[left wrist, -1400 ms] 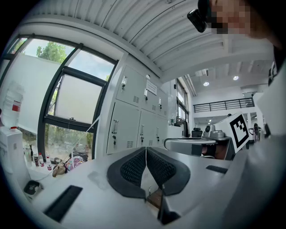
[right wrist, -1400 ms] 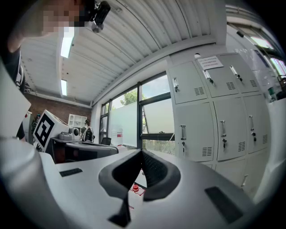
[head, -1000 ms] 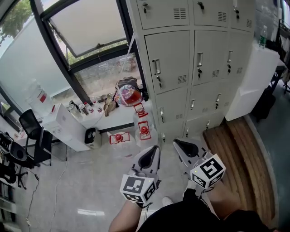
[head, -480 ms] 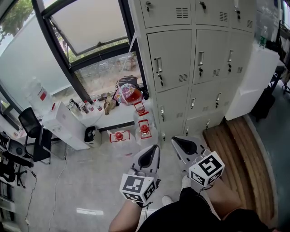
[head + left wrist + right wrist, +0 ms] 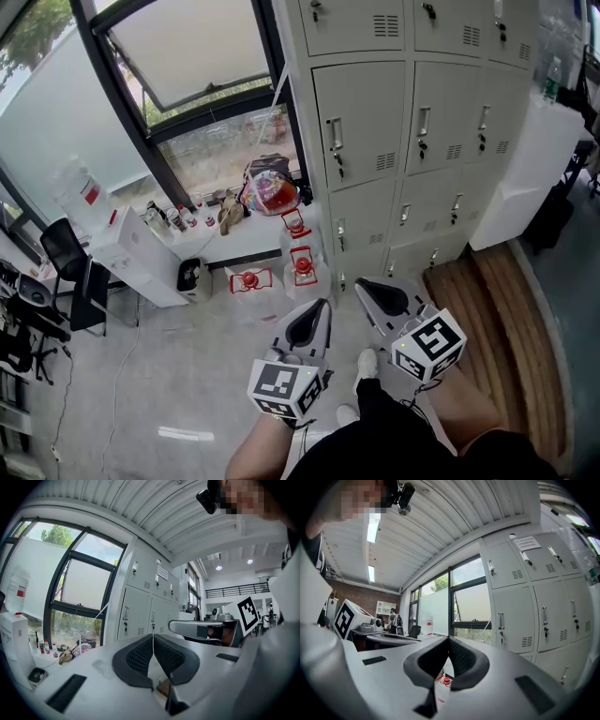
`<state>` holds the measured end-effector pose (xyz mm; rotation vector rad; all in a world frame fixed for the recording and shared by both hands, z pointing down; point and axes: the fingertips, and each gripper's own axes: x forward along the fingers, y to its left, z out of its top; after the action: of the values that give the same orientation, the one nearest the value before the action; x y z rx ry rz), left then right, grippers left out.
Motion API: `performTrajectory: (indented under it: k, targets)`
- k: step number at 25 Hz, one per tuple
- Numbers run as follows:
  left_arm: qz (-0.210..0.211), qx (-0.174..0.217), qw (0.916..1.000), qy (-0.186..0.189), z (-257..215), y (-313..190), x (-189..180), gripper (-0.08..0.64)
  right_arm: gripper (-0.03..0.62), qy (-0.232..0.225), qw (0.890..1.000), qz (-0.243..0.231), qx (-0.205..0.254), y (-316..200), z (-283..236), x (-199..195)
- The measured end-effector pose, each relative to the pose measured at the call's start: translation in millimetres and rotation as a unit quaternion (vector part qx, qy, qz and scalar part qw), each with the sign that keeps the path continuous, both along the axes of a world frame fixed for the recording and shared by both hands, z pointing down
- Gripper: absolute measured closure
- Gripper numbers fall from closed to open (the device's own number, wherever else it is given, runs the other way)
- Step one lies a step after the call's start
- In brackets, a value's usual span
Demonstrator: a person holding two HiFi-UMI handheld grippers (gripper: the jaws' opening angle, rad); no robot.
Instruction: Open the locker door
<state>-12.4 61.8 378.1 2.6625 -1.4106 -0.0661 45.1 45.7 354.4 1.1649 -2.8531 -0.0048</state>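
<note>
A bank of pale grey lockers (image 5: 412,112) fills the upper right of the head view, each door with a vertical handle (image 5: 335,135) and a keyed lock below it. All doors I can see are closed. My left gripper (image 5: 317,309) and right gripper (image 5: 364,292) are held side by side well short of the lockers, both pointing towards them, touching nothing. In the left gripper view the left gripper (image 5: 153,636) is shut and empty, with the lockers (image 5: 140,606) ahead. The right gripper (image 5: 448,640) is likewise shut with nothing in it, and the locker doors (image 5: 525,616) stand to its right.
A large window (image 5: 178,66) with dark frames is left of the lockers. Below it a low white ledge (image 5: 234,246) holds bottles, a bag and red-and-white items (image 5: 302,264). A wooden step (image 5: 487,291) lies right of the lockers, beside a white cabinet (image 5: 530,159). A black chair (image 5: 66,267) stands far left.
The view has shifted slightly, so the lockers sit a little lower and further right. A shoe has come into view between the grippers. Both grippers have stayed put and shut.
</note>
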Motion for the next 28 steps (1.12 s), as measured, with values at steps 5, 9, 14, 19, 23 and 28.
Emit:
performTrajectory:
  k: [5,9,14,19,23,28]
  targets:
    - [-0.008,0.003,1.0000,-0.001,-1,-10,-8,0.540,0.538,0.000,1.000,-0.005,-0.008,-12,6,-6]
    - [-0.014,0.004,0.9999,-0.001,-2,-19,-13,0.540,0.538,0.000,1.000,-0.009,-0.013,-20,8,-12]
    - [-0.020,0.002,0.9998,0.000,-3,-30,-16,0.540,0.538,0.001,1.000,-0.015,-0.016,-32,8,-15]
    - [-0.025,0.000,0.9997,-0.001,0,-41,-19,0.540,0.538,0.000,1.000,-0.025,-0.017,-44,11,-19]
    - [-0.029,-0.002,0.9996,-0.004,0,-54,-20,0.540,0.538,-0.004,0.999,-0.026,-0.020,-61,10,-19]
    - [-0.036,-0.006,0.9993,-0.010,2,-75,-22,0.540,0.538,-0.008,0.999,-0.029,-0.028,-85,12,-20]
